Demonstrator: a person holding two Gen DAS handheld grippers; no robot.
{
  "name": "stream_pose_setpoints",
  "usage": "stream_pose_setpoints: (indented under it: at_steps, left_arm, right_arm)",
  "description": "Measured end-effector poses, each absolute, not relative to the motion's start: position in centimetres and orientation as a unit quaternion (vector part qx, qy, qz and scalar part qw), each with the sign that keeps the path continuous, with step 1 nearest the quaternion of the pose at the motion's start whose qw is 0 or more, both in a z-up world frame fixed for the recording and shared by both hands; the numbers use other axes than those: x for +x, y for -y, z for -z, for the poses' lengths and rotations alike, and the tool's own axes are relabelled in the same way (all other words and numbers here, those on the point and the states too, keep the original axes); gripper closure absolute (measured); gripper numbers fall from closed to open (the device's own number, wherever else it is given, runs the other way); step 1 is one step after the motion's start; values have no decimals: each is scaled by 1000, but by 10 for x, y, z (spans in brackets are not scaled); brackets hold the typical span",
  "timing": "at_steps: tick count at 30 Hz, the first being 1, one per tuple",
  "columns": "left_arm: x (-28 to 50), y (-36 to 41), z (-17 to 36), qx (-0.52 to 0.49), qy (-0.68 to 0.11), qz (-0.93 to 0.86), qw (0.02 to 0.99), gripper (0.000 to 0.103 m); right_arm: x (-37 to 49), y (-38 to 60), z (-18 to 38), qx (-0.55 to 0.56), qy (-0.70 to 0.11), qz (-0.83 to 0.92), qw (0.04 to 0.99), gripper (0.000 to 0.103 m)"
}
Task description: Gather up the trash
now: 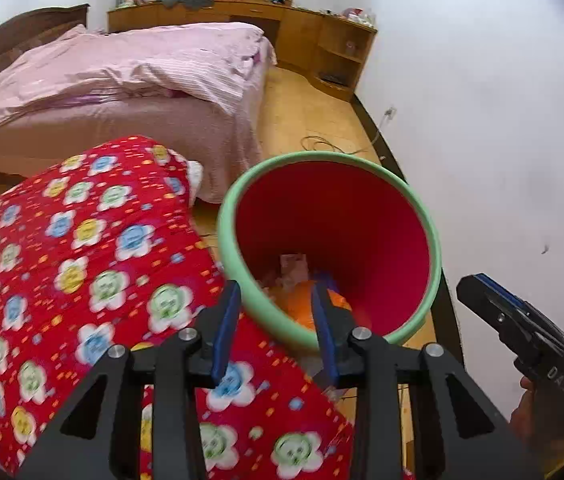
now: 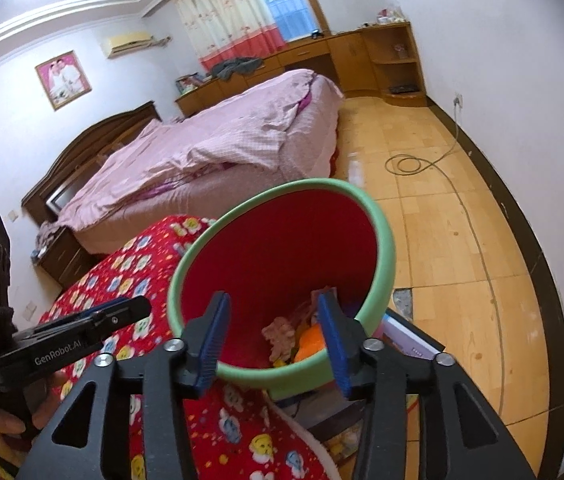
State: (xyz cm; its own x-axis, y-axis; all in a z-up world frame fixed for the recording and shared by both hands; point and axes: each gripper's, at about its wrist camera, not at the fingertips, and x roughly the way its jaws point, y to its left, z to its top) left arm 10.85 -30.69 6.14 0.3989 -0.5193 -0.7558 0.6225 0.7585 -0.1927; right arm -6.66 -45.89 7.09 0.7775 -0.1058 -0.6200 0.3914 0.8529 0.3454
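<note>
The trash bin [image 1: 330, 248], a round tapering bucket with a smooth red inside and a thick pale-green rim, stands on the wooden floor [image 2: 442, 216] just beside the edge of the surface under the red flower-print quilt [image 1: 81, 264]. Inside it, at the bottom, lies a small heap of trash [image 2: 294, 340]: crumpled pinkish paper, something soft and orange, and a bit of purple. So part of the collecting looks done. Both tools hang over the near rim with nothing in them: the left tool [image 1: 275, 328] has its blue ribbed pads partly apart and empty, and the right tool [image 2: 277, 340] stands somewhat wider, also empty, which suits pieces just let go into the bin, though that is a judgement. No loose trash shows clearly on the floor; a thin cable [image 2: 422, 164] coils there, and books or boxes lie under the bin's right side. The quilt is padded and stitched; the bed [image 2: 217, 148] behind carries a rumpled pink cover. Whether more remains elsewhere cannot be told.
</note>
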Motion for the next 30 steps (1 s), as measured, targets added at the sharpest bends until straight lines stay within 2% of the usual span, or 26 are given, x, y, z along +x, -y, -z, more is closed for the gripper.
stream_pose_setpoints:
  at_steps: [6,13,16,30]
  left_arm:
    - [92,269,-77,46,-417,315,851,60]
    - [68,218,-92,30,-402,275,873,58]
    - [57,197,-97,26,-394,255,883,58]
    - [14,118,-105,7,-363,175,915,58]
  right_arm:
    - [-76,433,-85,219,-298,108,923,45]
    - [-83,399,-99,199,-291,79,933,39]
    - [-86,383,-105,189,-285,68,937,32]
    - [-96,313,-107,159,-272,31,948,29]
